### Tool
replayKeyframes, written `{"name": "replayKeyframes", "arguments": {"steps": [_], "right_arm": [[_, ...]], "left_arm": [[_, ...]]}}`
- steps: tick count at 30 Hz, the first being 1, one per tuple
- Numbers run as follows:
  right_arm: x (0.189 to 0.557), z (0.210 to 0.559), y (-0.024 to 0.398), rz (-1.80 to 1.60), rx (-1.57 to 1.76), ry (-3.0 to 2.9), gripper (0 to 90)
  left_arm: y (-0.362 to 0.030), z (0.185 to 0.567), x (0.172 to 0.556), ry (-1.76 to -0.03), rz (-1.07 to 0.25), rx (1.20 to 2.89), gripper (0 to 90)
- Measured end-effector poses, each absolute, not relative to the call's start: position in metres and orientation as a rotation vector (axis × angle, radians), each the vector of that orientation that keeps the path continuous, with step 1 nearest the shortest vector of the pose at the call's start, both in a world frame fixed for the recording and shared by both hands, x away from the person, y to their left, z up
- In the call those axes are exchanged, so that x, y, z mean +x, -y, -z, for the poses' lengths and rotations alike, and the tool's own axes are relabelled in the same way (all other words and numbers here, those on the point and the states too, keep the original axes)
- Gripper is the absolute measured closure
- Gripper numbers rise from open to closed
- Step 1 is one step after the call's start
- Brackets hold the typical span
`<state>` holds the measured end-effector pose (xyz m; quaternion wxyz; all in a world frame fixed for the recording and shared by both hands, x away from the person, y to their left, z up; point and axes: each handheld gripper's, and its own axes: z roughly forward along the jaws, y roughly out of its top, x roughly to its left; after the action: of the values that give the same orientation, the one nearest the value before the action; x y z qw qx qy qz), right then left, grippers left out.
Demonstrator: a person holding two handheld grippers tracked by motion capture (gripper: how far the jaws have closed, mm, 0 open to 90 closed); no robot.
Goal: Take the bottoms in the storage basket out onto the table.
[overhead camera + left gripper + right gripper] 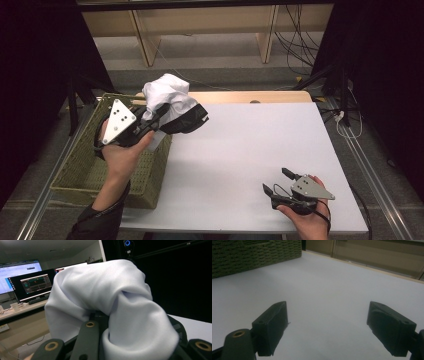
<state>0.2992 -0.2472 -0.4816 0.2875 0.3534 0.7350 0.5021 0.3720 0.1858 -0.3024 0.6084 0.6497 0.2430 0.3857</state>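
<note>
Bench (260, 150) is lying white and bare under me while the woven basket (80, 170) is sitting at its left edge, my left gripper (155, 117) is clamping a bunched white-and-black cloth (170, 97) above the basket's rim, and my right gripper (277, 181) is resting low with jaws spread wide, holding nothing.

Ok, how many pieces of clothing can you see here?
1: a white and black garment bunched in the left claw, held up over the corner of the woven basket. More could lie inside the basket, partly hidden by the hand.
</note>
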Motion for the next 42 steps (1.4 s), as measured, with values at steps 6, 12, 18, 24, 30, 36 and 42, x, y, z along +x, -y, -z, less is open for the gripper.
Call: {"name": "replayKeyframes", "arguments": {"steps": [6,12,18,24,30,36,42], "right_arm": [[0.299,0.482,0.247,-1.337,0.948,-1.966,17.9],[0.299,0.482,0.247,-1.34,0.947,-1.965,17.9],[0.299,0.482,0.247,-1.339,0.949,-1.967,17.9],[0.299,0.482,0.247,-1.341,0.952,-1.966,17.9],[0.299,0.482,0.248,-1.337,0.948,-1.965,17.9],[0.299,0.482,0.248,-1.335,0.95,-1.967,17.9],[0.298,0.481,0.248,-1.329,0.952,-1.972,17.9]], "left_arm": [[-0.182,0.304,0.372,-0.554,-0.884,1.51,74.6],[-0.178,0.305,0.372,-0.549,-0.877,1.518,74.6],[-0.175,0.306,0.373,-0.541,-0.873,1.527,74.6],[-0.171,0.307,0.372,-0.533,-0.868,1.533,74.6],[-0.168,0.308,0.372,-0.528,-0.858,1.536,74.6],[-0.164,0.308,0.371,-0.522,-0.852,1.539,74.6],[-0.162,0.308,0.371,-0.516,-0.852,1.542,74.6]]}}
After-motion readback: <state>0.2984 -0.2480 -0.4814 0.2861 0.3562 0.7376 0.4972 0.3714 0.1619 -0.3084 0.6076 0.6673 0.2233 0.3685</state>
